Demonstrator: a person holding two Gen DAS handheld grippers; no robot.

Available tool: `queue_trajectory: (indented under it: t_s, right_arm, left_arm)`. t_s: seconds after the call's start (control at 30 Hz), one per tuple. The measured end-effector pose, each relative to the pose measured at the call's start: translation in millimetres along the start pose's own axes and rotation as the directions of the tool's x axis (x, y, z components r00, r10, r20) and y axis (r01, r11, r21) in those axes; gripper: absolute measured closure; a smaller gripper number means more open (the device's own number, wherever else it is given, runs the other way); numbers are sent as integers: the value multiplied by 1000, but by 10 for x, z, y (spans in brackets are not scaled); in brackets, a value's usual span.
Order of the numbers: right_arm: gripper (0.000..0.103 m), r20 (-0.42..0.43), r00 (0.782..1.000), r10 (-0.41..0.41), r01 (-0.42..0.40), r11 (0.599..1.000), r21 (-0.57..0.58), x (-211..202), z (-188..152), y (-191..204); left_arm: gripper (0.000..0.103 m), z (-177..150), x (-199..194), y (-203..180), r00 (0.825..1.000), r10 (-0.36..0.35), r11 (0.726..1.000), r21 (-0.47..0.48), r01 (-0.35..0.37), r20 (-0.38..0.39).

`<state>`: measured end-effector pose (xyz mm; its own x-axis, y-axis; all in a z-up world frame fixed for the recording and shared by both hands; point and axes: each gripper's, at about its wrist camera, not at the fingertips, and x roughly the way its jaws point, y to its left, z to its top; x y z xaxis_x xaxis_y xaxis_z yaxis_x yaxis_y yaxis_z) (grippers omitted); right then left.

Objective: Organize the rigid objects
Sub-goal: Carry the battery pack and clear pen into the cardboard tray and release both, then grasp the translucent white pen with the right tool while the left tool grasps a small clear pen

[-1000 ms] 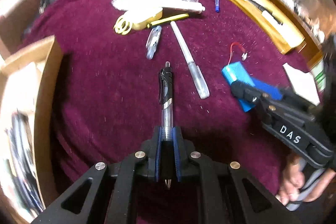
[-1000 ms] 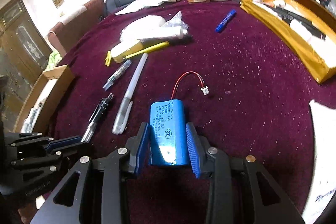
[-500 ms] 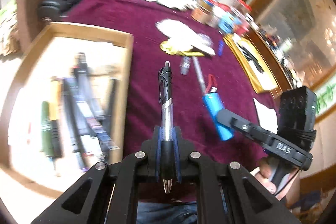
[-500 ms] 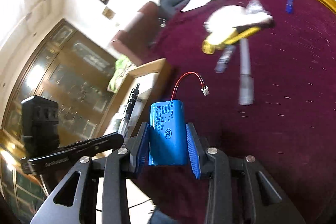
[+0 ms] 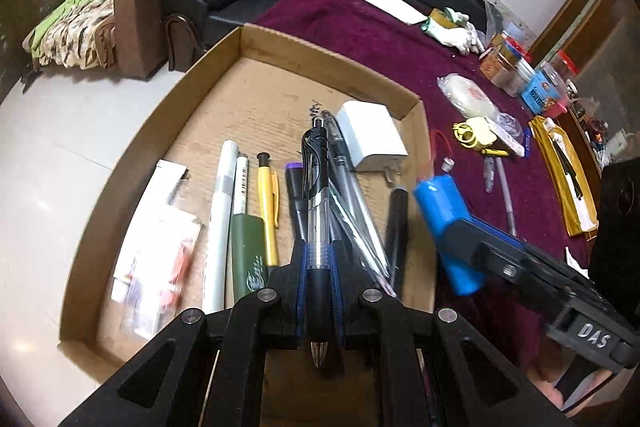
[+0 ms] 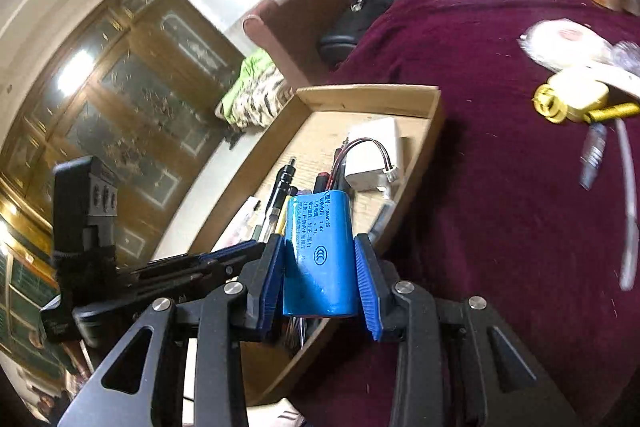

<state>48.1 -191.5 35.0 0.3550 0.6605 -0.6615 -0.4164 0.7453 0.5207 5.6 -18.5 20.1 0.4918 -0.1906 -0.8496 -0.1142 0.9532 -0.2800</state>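
The left gripper (image 5: 320, 279) is matte black, with angular arms cut through by triangular openings and fastened by round silver screws. Its fingers (image 5: 305, 279) carry ribbed blue pads on their inner faces. The right gripper (image 6: 320, 279) has the same black frame, silver screws and ribbed blue pads (image 6: 366, 287). White letters "DAS" mark its side in the left wrist view, where a patch of bare skin shows beneath it.

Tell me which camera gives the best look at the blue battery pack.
The right wrist view: the battery pack sits centred and sharp between the right tongs, with its printed label and wire plug readable. The left wrist view shows it off to the side, blurred and partly covered by those tongs.
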Motion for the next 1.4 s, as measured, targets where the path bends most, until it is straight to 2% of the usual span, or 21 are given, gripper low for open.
queue_trajectory:
  t_s: [0.1, 0.23, 0.37, 0.63, 0.7, 0.83, 0.93, 1.07, 1.2, 1.23, 1.37, 1.4]
  right_arm:
    - [69, -11, 999, -51, 51, 998, -41, 170, 52, 66]
    - [69, -28, 996, -83, 81, 994, -78, 318, 46, 106]
    - [68, -10, 990, -141, 138, 979, -151, 387, 32, 190]
    - [68, -27, 992, -121, 115, 979, -166, 463, -7, 212]
    - [66, -29, 994, -105, 99, 983, -157, 457, -2, 217]
    - [54, -2, 999, -37, 37, 993, -111, 222, 10, 168]
    - [51, 47, 999, 10, -7, 998, -66, -69, 16, 70]
    - [51, 112, 994, -2, 0, 1000, 14, -505, -1, -265]
    - [51, 172, 980, -102, 83, 990, 114, -894, -19, -740]
    - [51, 179, 972, -151, 124, 980, 152, -1005, -26, -926]
    - [52, 151, 940, -308, 271, 936, 223, -1139, -29, -1420]
    - [56, 133, 934, -332, 294, 924, 244, -1132, -23, -1545]
  left_arm:
    - [93, 31, 67, 9, 1000, 17, 1000, -2, -17, -3]
    - [93, 57, 141, 5, 996, 93, 996, 14, -93, 9]
    - [93, 70, 145, 27, 990, 133, 991, 20, -133, 37]
    - [92, 57, 177, 47, 988, 145, 989, 23, -147, 60]
    - [87, 48, 151, 46, 989, 136, 990, 20, -137, 66]
    - [43, 13, -39, -37, 982, 124, 991, 25, -129, 140]
    - [40, 4, -169, -200, 977, 118, 990, 52, -129, 177]
    - [40, -8, -244, -477, 981, 70, 991, 102, -90, 183]
    - [40, -43, -218, -789, 986, 31, 986, 154, -57, 165]
    - [40, -57, -205, -855, 987, 30, 984, 166, -57, 160]
    - [40, -91, -129, -1131, 991, 13, 974, 222, -42, 130]
    - [40, -95, -109, -1187, 993, 9, 971, 234, -37, 120]
